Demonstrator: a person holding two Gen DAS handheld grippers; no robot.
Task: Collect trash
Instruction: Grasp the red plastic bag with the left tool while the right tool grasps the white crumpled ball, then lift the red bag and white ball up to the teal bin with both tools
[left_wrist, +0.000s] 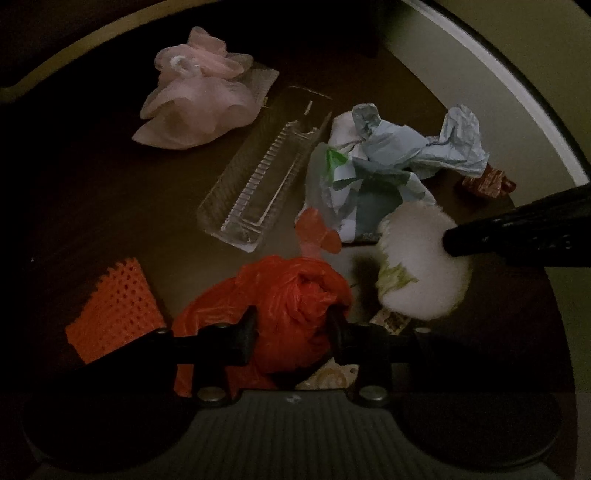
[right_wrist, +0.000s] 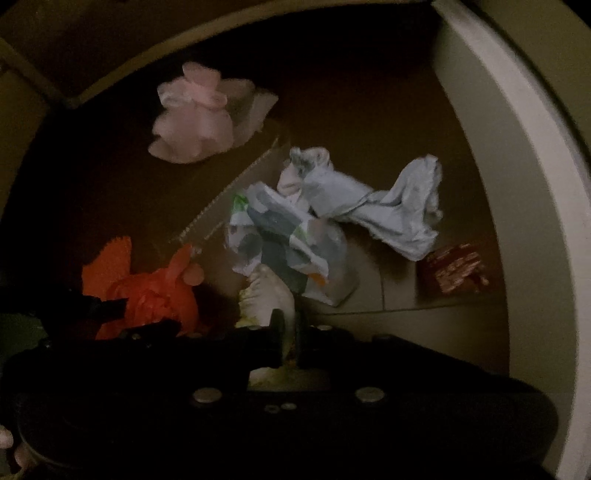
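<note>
Your left gripper (left_wrist: 293, 325) is clamped on the crumpled red plastic bag (left_wrist: 291, 295), one finger pressing into each side of the bunched plastic, low over the dark tabletop (left_wrist: 92, 203). Your right gripper (right_wrist: 291, 332) has its fingers drawn narrow on the white paper wad (right_wrist: 266, 291), the one with greenish stains; from the left wrist view you can see one black finger of it reaching in from the right against that same wad.

Just left of the red bag lies an orange mesh piece (left_wrist: 114, 310), flat on the table. Beyond the bag sits a clear plastic tray (left_wrist: 258, 181), ribbed along its sides and lying at a diagonal. Farther back, past the tray's far end, rests a pink gauzy pouch (left_wrist: 195, 92) (it partly overlaps a pale flat packet under its right edge).

To the right of the tray is a crumpled printed wrapper (left_wrist: 354, 184) with green and dark patches, touching the white wad's far side. A twisted pale blue paper (left_wrist: 432, 147) lies on and beside the wrapper, stretching toward the table's right edge. Near that edge sits a small red-brown candy wrapper (left_wrist: 485, 182), just apart from the blue paper.

A scrap of printed paper shows under the left gripper's right finger; what it is cannot be made out in this dim light.
</note>
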